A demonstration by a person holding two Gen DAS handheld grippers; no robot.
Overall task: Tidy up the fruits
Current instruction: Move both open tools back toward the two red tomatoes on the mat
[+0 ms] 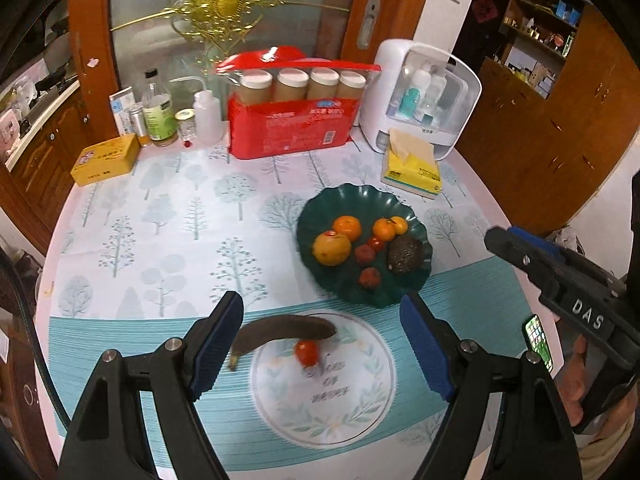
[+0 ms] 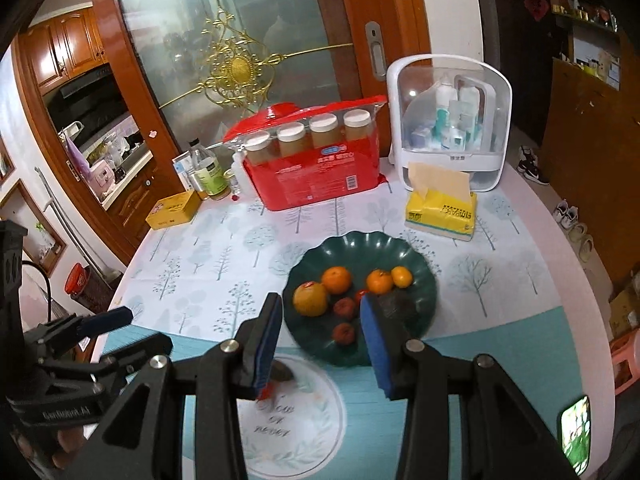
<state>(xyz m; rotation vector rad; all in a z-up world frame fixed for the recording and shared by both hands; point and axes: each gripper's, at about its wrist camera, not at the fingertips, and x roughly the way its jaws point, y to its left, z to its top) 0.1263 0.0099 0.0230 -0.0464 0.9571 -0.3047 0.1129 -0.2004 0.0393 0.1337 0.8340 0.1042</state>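
While both hover empty | left hand-held gripper (image 1: 322, 338) wide apart | right hand-held gripper (image 2: 320, 340) likewise

We record a home dining area: round table (image 1: 160, 216) under a tree-print cloth, tissue pack (image 1: 412, 168) and cosmetics organiser (image 2: 452, 120) on it; behind the table, a glass sliding door (image 2: 240, 40) onto kitchen cabinets (image 2: 68, 48).

From my right wrist view, banana (image 2: 282, 372) and tomato (image 2: 266, 391) mostly hidden behind gripper finger; avocado (image 2: 404, 304) half covered too.
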